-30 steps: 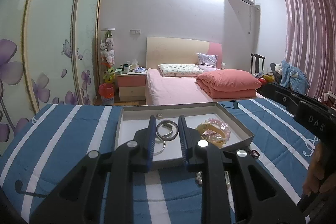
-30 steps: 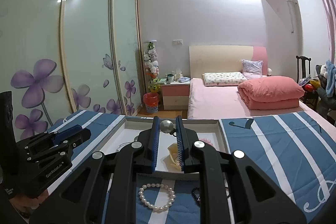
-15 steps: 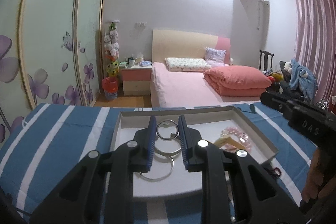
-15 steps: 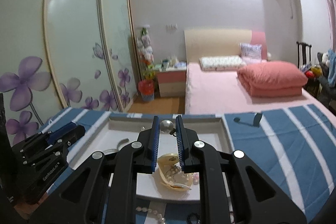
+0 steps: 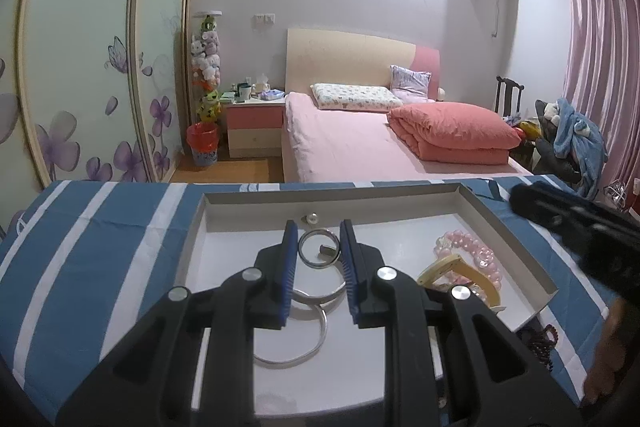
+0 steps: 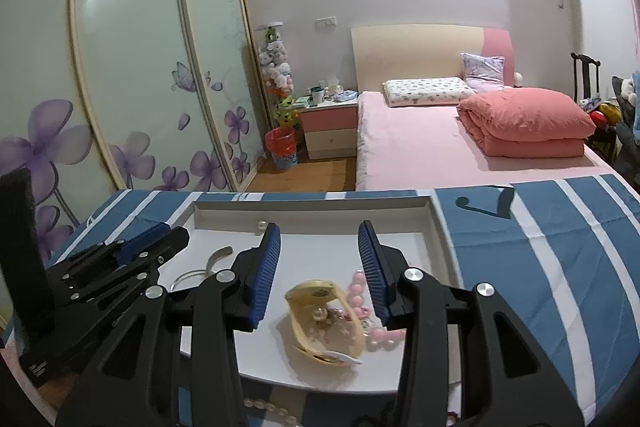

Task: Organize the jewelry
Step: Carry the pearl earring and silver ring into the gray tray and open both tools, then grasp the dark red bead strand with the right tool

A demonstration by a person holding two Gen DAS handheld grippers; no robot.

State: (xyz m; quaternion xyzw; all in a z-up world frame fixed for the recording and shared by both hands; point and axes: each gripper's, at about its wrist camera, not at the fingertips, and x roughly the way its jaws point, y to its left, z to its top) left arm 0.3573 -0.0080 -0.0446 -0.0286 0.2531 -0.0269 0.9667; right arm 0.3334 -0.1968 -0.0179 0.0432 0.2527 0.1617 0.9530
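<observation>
My left gripper [image 5: 319, 233] is shut on a dark metal bangle [image 5: 318, 265], held upright over the white tray [image 5: 400, 193]. Below it in the tray lie thin silver bangles [image 5: 304, 357]. A pearl stud [image 5: 312, 218] rests near the tray's far wall. At the tray's right sit a pink bead bracelet [image 5: 478, 253] and a cream hair clip [image 5: 460, 269]. My right gripper [image 6: 319, 239] hangs over the tray [image 6: 320, 205] with its jaws opening and nothing between them. The cream hair clip [image 6: 320, 323] and the pink beads [image 6: 374, 331] lie under it.
The tray sits on a blue and white striped cloth [image 5: 100, 247]. A dark bead bracelet [image 5: 540, 339] lies on the cloth beside the tray's right corner. A pearl string [image 6: 264, 407] lies on the cloth at the tray's near edge. A pink bed [image 6: 460, 147] stands beyond.
Both grippers moved forward and down over the tray. The right jaws have spread, and the pearl they pinched is no longer between them. The left gripper still grips the bangle.
</observation>
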